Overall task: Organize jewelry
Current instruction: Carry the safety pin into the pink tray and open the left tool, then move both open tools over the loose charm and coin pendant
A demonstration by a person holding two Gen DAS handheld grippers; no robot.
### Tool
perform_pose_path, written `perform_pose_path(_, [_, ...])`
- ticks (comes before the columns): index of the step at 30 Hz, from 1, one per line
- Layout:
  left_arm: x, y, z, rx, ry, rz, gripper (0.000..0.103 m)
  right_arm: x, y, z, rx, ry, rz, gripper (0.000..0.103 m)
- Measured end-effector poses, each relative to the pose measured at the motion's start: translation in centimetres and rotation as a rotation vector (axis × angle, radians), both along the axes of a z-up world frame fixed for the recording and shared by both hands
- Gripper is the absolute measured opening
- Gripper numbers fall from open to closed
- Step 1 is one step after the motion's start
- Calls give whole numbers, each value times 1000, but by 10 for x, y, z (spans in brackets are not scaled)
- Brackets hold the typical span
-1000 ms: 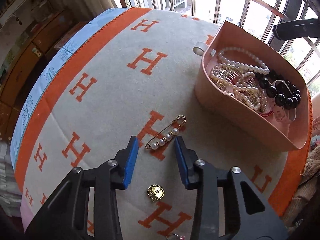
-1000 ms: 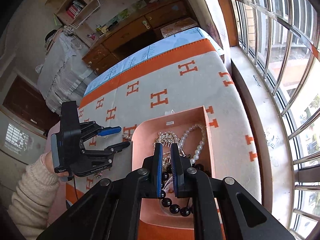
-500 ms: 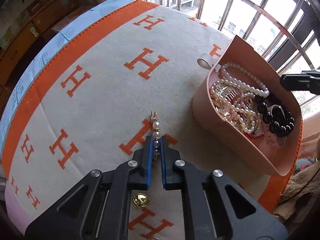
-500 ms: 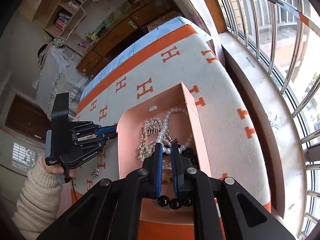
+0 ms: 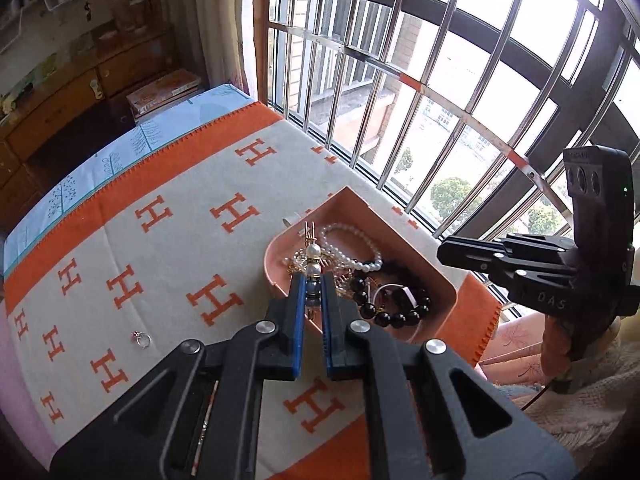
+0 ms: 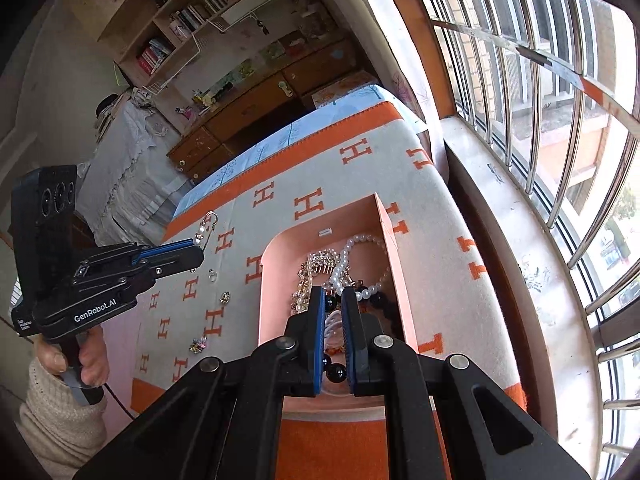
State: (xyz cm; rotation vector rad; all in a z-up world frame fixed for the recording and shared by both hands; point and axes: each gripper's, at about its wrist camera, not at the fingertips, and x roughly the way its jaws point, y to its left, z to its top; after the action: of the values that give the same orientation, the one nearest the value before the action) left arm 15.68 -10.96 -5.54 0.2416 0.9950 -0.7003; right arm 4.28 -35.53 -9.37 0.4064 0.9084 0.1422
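In the left wrist view we hold the left hand-held gripper (image 5: 311, 298) at lower centre of the frame, its blue pads nearly together and clamped on a pearl pin (image 5: 313, 258), which sticks up past the tips. Seen from the right wrist camera, that gripper (image 6: 199, 249) sits at middle left with the pin (image 6: 204, 230) raised above the blanket (image 6: 280, 184), well left of the pink tray (image 6: 394, 276). The tray (image 5: 404, 240) lies right of centre in the left view and holds a pearl strand (image 5: 352, 240), black beads (image 5: 384, 312) and gold pieces. Our right hand-held gripper (image 6: 331, 316) hovers over the near end of the tray, its pads a narrow gap apart; beads and a white piece show between them, but we cannot tell whether they grip anything. In the left view it (image 5: 444, 252) appears at the right edge. A ring (image 5: 143, 339) lies on the blanket at lower left there, and small loose pieces (image 6: 225, 297) sit left of the tray in the right view.
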Motion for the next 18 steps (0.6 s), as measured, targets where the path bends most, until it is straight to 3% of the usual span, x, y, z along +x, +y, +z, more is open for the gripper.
perform_pose_path(7, [-30, -33, -19, 10, 68, 72, 5, -29, 3, 6, -22, -28, 6, 9])
perform_pose_path(10, [-35, -36, -40, 71, 103, 113, 7, -36, 2, 0, -3, -10, 12, 9])
perform_pose_path(13, [-46, -31, -56, 95, 135, 116, 27, -44, 4, -3, -2, -7, 23, 13])
perform_pose_path(14, [-52, -29, -57, 85, 134, 112, 46, -46, 6, -3, -4, -11, 29, 15])
perform_pose_path(15, [-59, -26, -58, 72, 124, 114, 59, -48, 8, -2, -7, -16, 34, 18])
perform_pose_path(18, [-73, -12, -55, 52, 91, 142, 59, -49, 14, 0, -20, -29, 51, 22])
